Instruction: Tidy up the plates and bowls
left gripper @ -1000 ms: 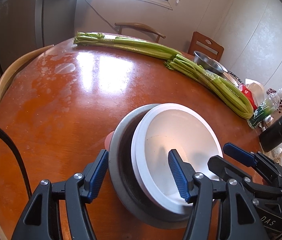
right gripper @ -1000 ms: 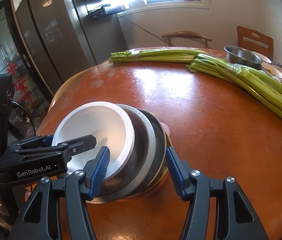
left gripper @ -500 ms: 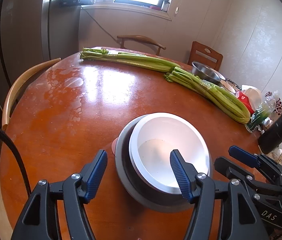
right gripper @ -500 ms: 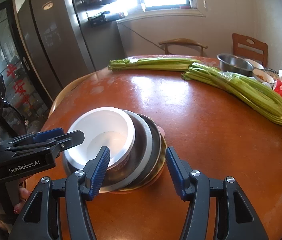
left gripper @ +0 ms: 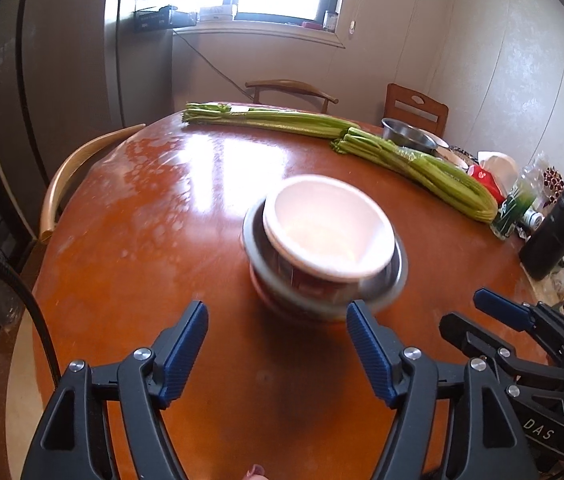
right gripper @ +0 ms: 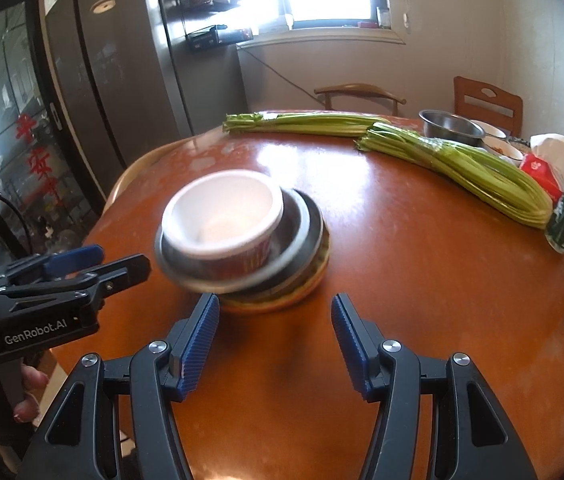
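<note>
Stack: white bowl (left gripper: 327, 226) on top, nested in metal plates (left gripper: 395, 258), with a flatter plate (right gripper: 313, 276) at the bottom; near the middle of the round table (left gripper: 154, 248), a bit toward the near edge.
Stack shape: bowl off to one side, not centred; rims blurred, so exact count not clear.
Left gripper (left gripper: 278, 350): blue fingers apart, just been opening, nothing between them, short of the stack, above bare table.
Right gripper (right gripper: 272, 342): fingers apart about the same, empty, also short of the stack.
Other things: celery (left gripper: 413, 164) along the far edge, steel bowl (right gripper: 449, 126) behind it, dark bottle (left gripper: 559, 226) at the right edge; all well apart from the stack.
Step in hand: likely letting go and pulling away.
Doing it well: back off straight and slow, no bumping of rims; if the bowl looks tippy, nudge it to the centre with both sides before leaving.
</note>
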Demonstrator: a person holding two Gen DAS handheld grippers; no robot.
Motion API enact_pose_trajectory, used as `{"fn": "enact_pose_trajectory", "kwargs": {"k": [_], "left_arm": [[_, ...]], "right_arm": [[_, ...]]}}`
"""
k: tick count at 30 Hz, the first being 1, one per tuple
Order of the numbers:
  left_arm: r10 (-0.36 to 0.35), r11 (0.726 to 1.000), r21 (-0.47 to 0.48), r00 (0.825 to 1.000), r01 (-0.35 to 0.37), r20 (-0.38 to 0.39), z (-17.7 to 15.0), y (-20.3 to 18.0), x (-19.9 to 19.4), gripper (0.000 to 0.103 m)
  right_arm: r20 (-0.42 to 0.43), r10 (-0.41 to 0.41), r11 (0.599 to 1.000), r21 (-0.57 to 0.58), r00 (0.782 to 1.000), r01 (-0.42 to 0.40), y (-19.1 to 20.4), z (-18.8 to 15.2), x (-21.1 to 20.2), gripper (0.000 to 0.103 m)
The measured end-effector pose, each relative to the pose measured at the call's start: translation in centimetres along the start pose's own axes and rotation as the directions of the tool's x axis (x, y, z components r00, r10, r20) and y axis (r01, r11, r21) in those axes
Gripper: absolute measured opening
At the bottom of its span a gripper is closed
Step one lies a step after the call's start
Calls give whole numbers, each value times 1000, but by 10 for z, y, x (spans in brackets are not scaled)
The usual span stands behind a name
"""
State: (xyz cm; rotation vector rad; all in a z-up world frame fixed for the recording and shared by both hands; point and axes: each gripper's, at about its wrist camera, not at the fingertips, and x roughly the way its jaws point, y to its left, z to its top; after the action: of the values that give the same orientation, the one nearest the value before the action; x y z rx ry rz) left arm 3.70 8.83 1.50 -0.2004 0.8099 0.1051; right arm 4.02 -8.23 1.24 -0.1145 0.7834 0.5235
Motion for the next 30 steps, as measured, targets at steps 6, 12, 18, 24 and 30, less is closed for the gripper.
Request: {"fn": "enact_pose_trajectory", "kwargs": {"k": [6, 12, 18, 24, 30], "left_arm": [[17, 1000, 20, 1000, -17, -10, -27, -7, -12, 72], [19, 999, 32, 1000, -19, -11, -42, -17, -17, 72], [16, 999, 51, 1000, -15, -13, -49, -23, -20, 72], [19, 998, 56, 1000, -18, -4, -54, -25, -23, 73], [24, 998, 65, 1000, -23, -1, -59, -29, -23, 73]], "right_arm": [[3, -19, 1000, 1, 1000, 19, 2, -21, -15, 66], [12, -27, 1000, -1, 1000, 27, 2, -33, -25, 68], [21, -38, 999, 8, 999, 38, -1, -41, -32, 68], [16, -46, 999, 21, 999, 45, -4, -50, -34, 69], [16, -42, 999, 22, 999, 42, -4, -58, -36, 69]]}}
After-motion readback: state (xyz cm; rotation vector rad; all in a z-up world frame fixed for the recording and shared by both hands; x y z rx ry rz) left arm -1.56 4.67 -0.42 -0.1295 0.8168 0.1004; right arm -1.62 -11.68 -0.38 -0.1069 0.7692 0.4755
